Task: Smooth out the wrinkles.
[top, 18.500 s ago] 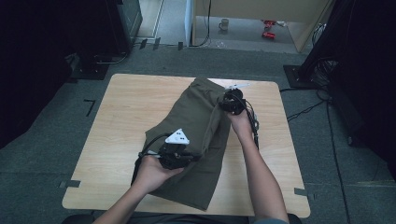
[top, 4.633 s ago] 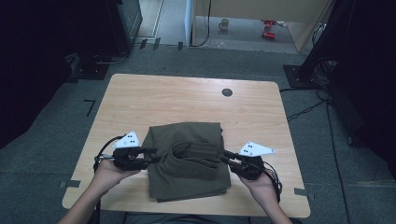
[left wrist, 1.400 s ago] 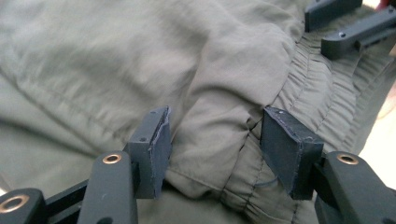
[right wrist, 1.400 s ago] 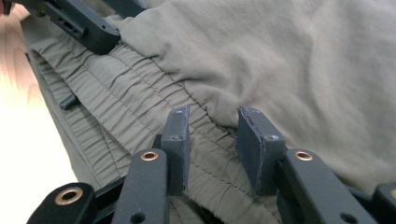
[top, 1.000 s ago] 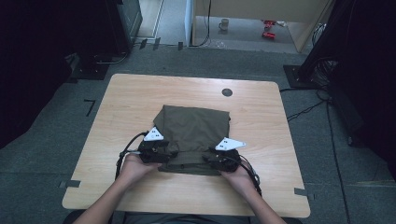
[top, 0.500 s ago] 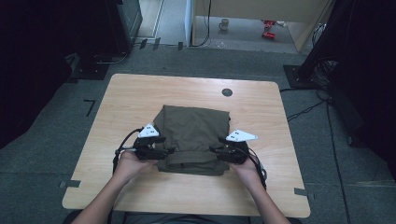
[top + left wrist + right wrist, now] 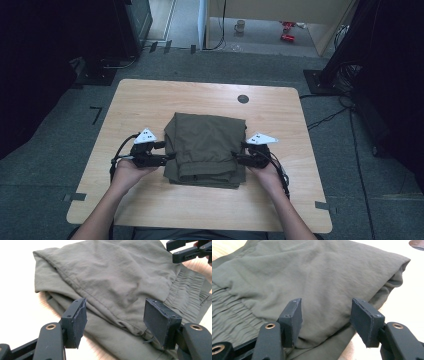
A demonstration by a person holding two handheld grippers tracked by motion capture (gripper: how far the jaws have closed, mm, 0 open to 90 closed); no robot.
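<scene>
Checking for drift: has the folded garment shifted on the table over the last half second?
No. The garment sits the same way below the dark round hole in the table.

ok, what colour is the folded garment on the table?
Olive green, plain, no pattern. The folded garment shows best in the left gripper view.

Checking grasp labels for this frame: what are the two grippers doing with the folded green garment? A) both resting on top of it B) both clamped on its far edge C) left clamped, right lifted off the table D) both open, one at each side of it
D: the left gripper and right gripper sit at opposite sides of the folded garment, and each gripper view shows its jaws spread apart with no cloth pinched.
</scene>
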